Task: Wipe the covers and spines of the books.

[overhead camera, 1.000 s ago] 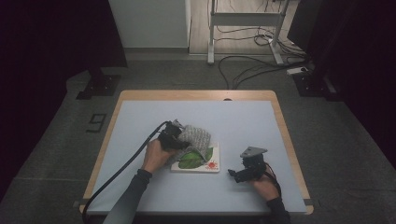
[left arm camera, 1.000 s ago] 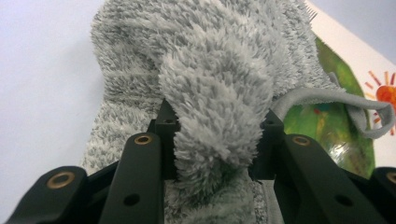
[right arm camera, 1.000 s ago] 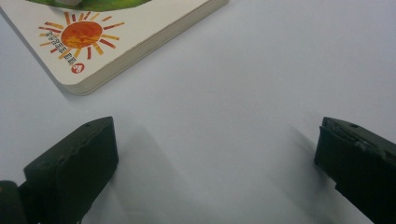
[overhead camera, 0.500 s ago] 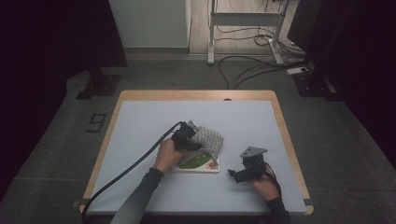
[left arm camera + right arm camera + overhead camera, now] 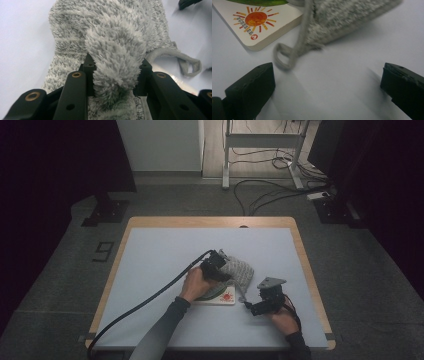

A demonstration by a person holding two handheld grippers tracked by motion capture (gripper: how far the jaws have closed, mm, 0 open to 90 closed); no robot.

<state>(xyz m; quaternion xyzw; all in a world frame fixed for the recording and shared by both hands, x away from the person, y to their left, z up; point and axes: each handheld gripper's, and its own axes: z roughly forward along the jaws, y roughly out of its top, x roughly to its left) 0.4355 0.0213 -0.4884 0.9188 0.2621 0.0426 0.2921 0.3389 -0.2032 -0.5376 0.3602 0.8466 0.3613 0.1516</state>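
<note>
Left gripper view shows left tool (image 5: 116,75) clamping fuzzy cloth (image 5: 115,45) (right tool (image 5: 328,82) probably agape).

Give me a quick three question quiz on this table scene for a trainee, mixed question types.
1. True or false: the left gripper is shut on the fuzzy grey cloth.
2. What is printed on the book corner? A moon, B sun, C star.
3. What lies on the table between the right gripper fingers and the cloth?
Key: 1 true. 2 B. 3 the cloth's grey loop.
</note>
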